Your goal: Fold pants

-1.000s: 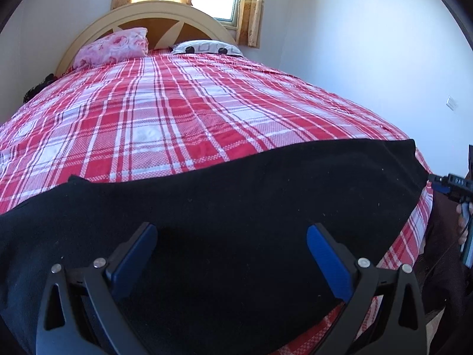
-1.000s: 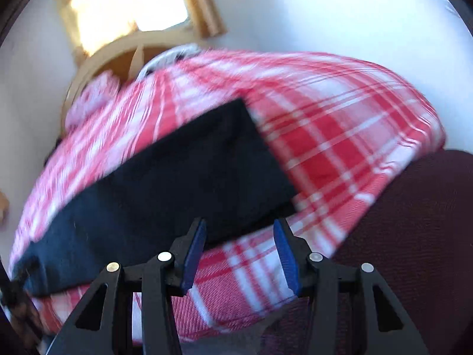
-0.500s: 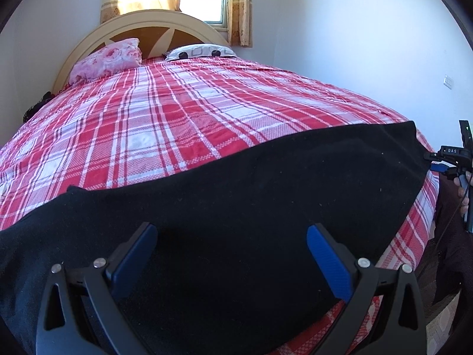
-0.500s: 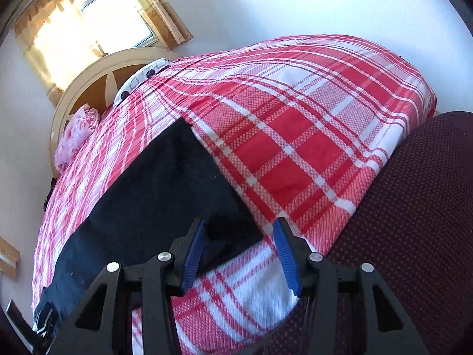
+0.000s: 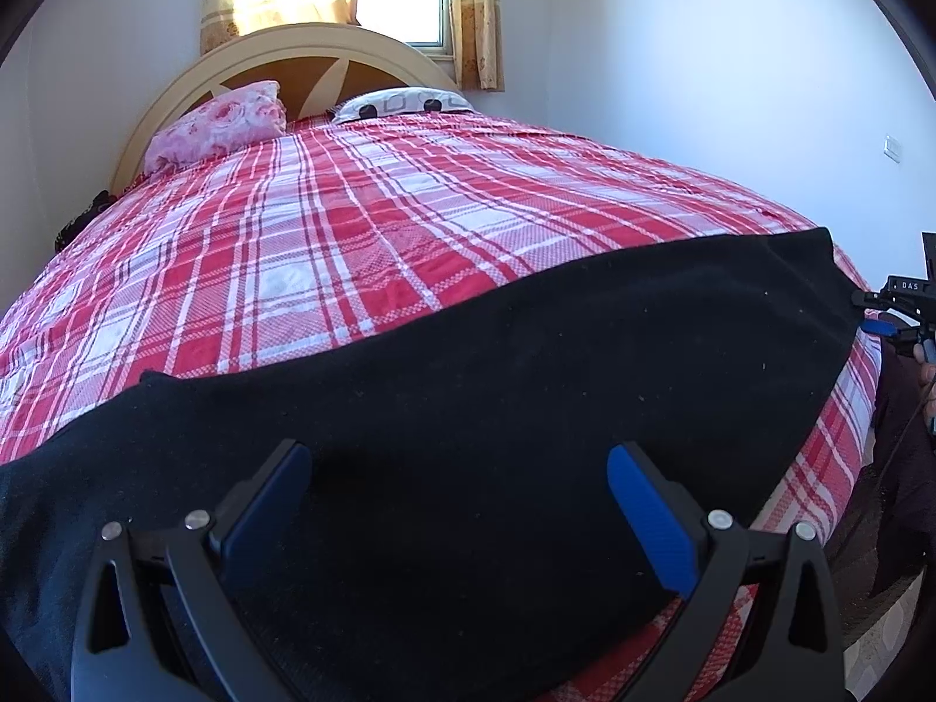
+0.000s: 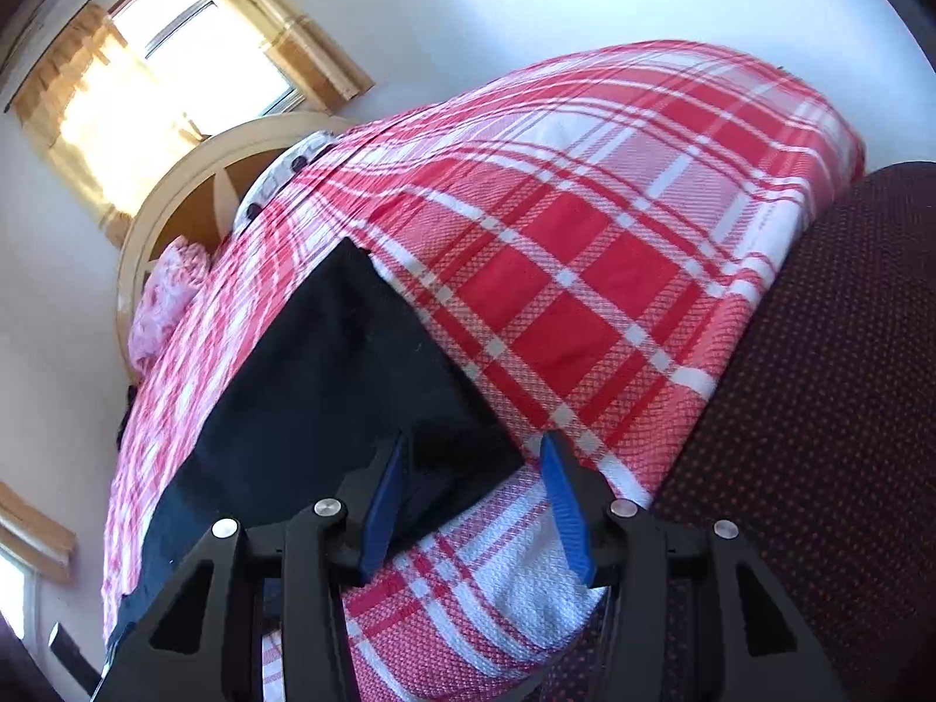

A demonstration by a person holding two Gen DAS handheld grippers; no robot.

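Observation:
Black pants (image 5: 468, 409) lie flat along the near edge of a bed with a red and white plaid cover (image 5: 351, 222). My left gripper (image 5: 456, 503) is wide open and hovers over the middle of the pants. My right gripper (image 6: 474, 485) is open, its fingers on either side of the near corner of the pants (image 6: 327, 386) at the bed's edge. The right gripper also shows in the left wrist view (image 5: 901, 310), at the far right end of the pants.
A pink pillow (image 5: 216, 123) and a white patterned pillow (image 5: 403, 102) lie by the curved headboard (image 5: 304, 47) under a curtained window. A white wall runs along the right side. The person's dark dotted clothing (image 6: 819, 409) is beside the bed.
The right gripper has moved in toward the pants corner, which now lies between its fingers. The left gripper has stayed open over the pants and tilted slightly.

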